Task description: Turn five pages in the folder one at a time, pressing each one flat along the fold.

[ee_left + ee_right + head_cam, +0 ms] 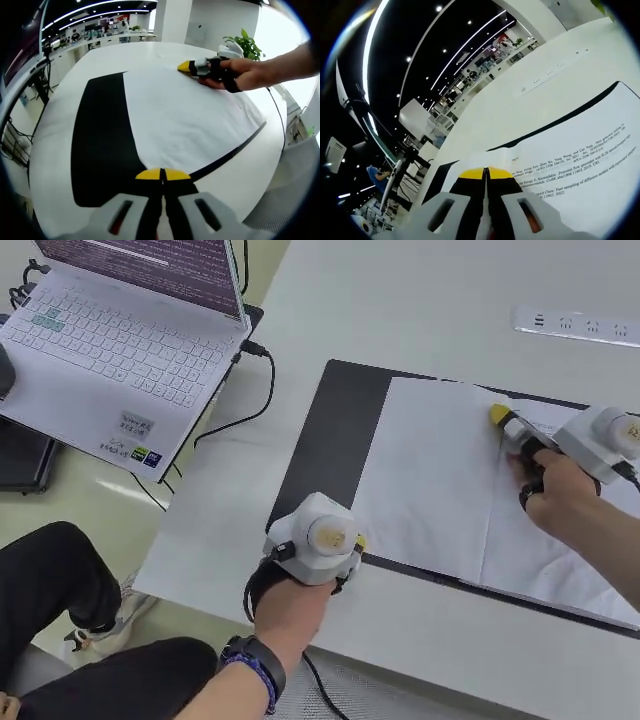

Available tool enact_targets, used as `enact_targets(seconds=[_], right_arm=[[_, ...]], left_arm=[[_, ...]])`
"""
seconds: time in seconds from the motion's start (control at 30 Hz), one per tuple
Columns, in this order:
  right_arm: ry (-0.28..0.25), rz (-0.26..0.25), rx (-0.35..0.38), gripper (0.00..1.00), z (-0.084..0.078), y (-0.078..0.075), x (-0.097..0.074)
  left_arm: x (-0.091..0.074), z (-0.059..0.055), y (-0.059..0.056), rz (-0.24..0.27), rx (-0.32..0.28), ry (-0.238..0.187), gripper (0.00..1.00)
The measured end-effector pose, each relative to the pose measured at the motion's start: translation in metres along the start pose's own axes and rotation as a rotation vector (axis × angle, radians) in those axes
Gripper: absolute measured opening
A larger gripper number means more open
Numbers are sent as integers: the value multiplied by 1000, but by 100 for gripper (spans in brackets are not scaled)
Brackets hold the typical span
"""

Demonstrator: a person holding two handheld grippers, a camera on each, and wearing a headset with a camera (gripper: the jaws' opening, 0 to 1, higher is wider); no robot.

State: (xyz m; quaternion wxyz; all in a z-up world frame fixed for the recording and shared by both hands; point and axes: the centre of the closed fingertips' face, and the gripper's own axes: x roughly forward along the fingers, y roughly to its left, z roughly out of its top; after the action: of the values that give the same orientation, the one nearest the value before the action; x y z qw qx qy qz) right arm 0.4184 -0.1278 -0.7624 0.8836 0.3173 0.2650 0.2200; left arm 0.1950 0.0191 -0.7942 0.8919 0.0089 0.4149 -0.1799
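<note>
1. Folder (322, 445): black, open and flat on the white surface (420, 300), right of centre in my head view. Its left cover is bare along the outer side.

2. Blank page (430, 475): white, lying over the inner part of the left cover, with its right edge at the fold (490, 510).

3. Printed page (580, 165): right of the fold, carrying lines of small text. The right gripper view shows it lying flat.

4. Left tool (162, 174): jaws closed, yellow tips together, and I see nothing between them. It sits at the folder's near edge, over the black cover just beside the blank page's near corner. I cannot tell whether the tips touch the cover. The hand holding it wears a dark wristband (255, 665).

5. Right tool (498, 414): jaws closed, yellow tips meeting with no gap. It is low on the paper at the far end of the fold, and the tips point left across the blank page. I cannot tell whether a sheet is caught between the tips.

6. Laptop (120, 330): white, open, on the lower desk to the left, well apart from the folder. A black cable (262, 390) runs from its right side.

7. Power strip (578, 325): white, on the surface beyond the folder.
</note>
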Motion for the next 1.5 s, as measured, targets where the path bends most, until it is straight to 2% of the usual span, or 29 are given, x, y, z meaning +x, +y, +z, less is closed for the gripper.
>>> enact_targets(seconds=[0.27,0.4,0.43,0.5,0.67,0.87,1.1,1.3,1.4,1.5], right_arm=[[27,33,-26,0,-20,22,-22],[19,50,-34,0,-28,28,-35],[8,47,-33,0,-28,28,-38],[17,54,-24,0,-33,30,-45],[47,76,-51,0,-48,33,-55],[43,78,-46,0,-57,33,-67],[86,89,-79,0,-76,36,-82],[90,90,-68,0,-87,38,-95],[104,97,-83,0,-90,36,-97],[146,115,-123,0,-103,37,-106]], left_arm=[[-1,0,0,9,-15,-12,0],[-1,-1,0,11,-17,-14,0],[-1,-1,0,11,-24,-17,0],[-1,-1,0,10,-30,-21,0],[-2,-1,-1,16,-19,-23,0],[-3,-1,-1,17,-19,-28,0],[-2,-2,-1,16,-16,-36,0],[-2,-2,-1,17,-23,-42,0],[-3,-2,-1,16,-23,-45,0],[-3,-2,-1,12,-22,-47,0]])
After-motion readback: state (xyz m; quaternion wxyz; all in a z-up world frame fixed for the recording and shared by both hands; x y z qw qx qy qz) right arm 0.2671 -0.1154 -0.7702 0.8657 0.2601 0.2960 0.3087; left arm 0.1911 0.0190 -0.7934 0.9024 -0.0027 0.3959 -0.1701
